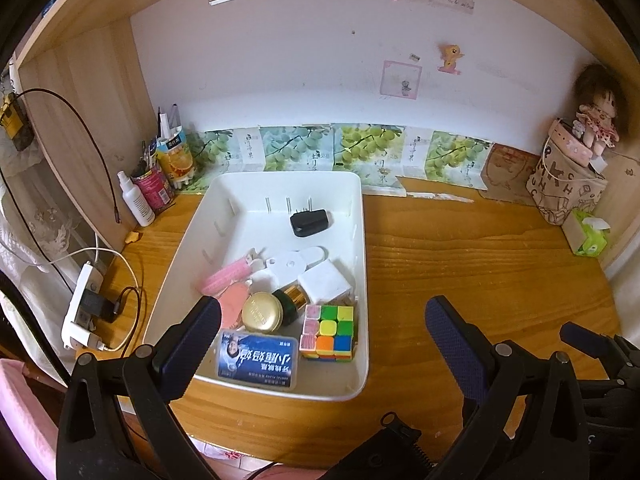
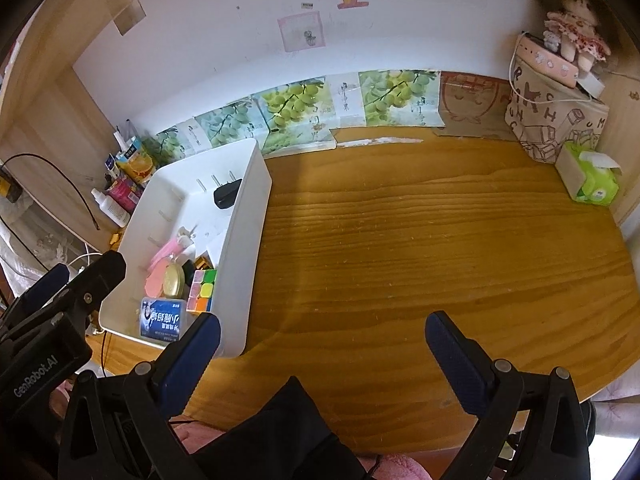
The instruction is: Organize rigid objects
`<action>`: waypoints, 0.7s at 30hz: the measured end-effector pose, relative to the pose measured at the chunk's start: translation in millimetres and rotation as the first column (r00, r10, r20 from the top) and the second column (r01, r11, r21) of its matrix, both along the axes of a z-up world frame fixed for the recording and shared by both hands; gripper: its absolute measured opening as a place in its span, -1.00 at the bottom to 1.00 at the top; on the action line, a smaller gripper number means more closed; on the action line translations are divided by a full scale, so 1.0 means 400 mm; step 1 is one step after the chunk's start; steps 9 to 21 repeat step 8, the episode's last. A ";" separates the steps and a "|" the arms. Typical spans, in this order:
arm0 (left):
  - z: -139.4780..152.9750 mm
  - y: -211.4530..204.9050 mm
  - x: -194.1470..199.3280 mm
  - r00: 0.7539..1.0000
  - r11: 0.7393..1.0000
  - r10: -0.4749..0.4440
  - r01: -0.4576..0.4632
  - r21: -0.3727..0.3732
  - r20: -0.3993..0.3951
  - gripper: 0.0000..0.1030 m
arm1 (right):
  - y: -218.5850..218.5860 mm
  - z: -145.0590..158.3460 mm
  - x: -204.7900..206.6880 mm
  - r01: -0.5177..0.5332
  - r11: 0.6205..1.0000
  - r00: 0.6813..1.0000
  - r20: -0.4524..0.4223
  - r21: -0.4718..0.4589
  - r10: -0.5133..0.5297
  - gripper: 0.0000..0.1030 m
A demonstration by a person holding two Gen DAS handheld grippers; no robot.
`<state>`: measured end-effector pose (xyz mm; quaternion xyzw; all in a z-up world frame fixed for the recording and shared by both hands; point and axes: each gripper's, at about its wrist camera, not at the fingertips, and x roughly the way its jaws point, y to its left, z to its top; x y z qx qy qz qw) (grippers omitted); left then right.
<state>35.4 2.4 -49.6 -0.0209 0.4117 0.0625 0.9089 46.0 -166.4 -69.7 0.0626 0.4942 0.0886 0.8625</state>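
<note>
A white bin (image 1: 362,240) sits on the wooden desk and also shows in the right wrist view (image 2: 244,240). It holds a colour cube (image 1: 328,332), a blue-labelled case (image 1: 258,360), a gold-lidded jar (image 1: 262,313), a white block (image 1: 325,280), a black charger (image 1: 310,222) and pink items (image 1: 224,280). My left gripper (image 1: 322,344) is open and empty above the bin's near end. My right gripper (image 2: 322,344) is open and empty over the bare desk to the right of the bin.
Bottles and a pen cup (image 1: 160,180) stand left of the bin. A power strip (image 1: 80,308) with cables lies at the desk's left edge. A patterned bag with a doll (image 2: 556,112) and a green tissue pack (image 2: 592,180) stand at the far right.
</note>
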 end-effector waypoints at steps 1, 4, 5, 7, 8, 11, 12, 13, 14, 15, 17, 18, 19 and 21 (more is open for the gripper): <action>-0.002 0.000 0.005 1.000 1.000 0.001 -0.001 -0.001 -0.001 0.98 | 0.001 -0.003 0.006 -0.001 1.000 1.000 -0.003 -0.001 0.001 0.99; -0.008 -0.001 0.023 1.000 1.000 0.002 -0.002 -0.003 -0.002 0.98 | 0.002 -0.011 0.022 -0.004 1.000 1.000 -0.011 -0.004 0.004 0.99; -0.009 -0.002 0.028 1.000 1.000 0.002 -0.002 -0.003 -0.004 0.98 | 0.003 -0.013 0.028 -0.004 1.000 1.000 -0.014 -0.005 0.004 0.99; -0.013 -0.005 0.039 1.000 1.000 -0.002 0.002 -0.005 -0.008 0.98 | 0.003 -0.018 0.037 -0.003 1.000 1.000 -0.021 -0.007 0.003 0.99; -0.015 -0.007 0.044 1.000 1.000 -0.004 0.004 -0.005 -0.012 0.98 | 0.003 -0.019 0.040 0.000 1.000 1.000 -0.024 -0.008 0.000 0.99; -0.015 -0.007 0.044 1.000 1.000 -0.004 0.004 -0.005 -0.012 0.98 | 0.003 -0.019 0.040 0.000 1.000 1.000 -0.024 -0.008 0.000 0.99; -0.015 -0.007 0.044 1.000 1.000 -0.004 0.004 -0.005 -0.012 0.98 | 0.003 -0.019 0.040 0.000 1.000 1.000 -0.024 -0.008 0.000 0.99; -0.015 -0.007 0.044 1.000 1.000 -0.004 0.004 -0.005 -0.012 0.98 | 0.003 -0.019 0.040 0.000 1.000 1.000 -0.024 -0.008 0.000 0.99; -0.015 -0.007 0.044 1.000 1.000 -0.004 0.004 -0.005 -0.012 0.98 | 0.003 -0.019 0.040 0.000 1.000 1.000 -0.024 -0.008 0.000 0.99; -0.015 -0.007 0.044 1.000 1.000 -0.004 0.004 -0.005 -0.012 0.98 | 0.003 -0.019 0.040 0.000 1.000 1.000 -0.024 -0.008 0.000 0.99; -0.015 -0.007 0.044 1.000 1.000 -0.004 0.004 -0.005 -0.012 0.98 | 0.003 -0.019 0.040 0.000 1.000 1.000 -0.024 -0.008 0.000 0.99; -0.015 -0.007 0.044 1.000 1.000 -0.004 0.004 -0.005 -0.012 0.98 | 0.003 -0.019 0.040 0.000 1.000 1.000 -0.024 -0.008 0.000 0.99; -0.015 -0.007 0.044 1.000 1.000 -0.004 0.004 -0.005 -0.012 0.98 | 0.003 -0.019 0.040 0.000 1.000 1.000 -0.024 -0.008 0.000 0.99; -0.015 -0.007 0.044 1.000 1.000 -0.004 0.004 -0.005 -0.012 0.98 | 0.003 -0.019 0.040 0.000 1.000 1.000 -0.024 -0.008 0.000 0.99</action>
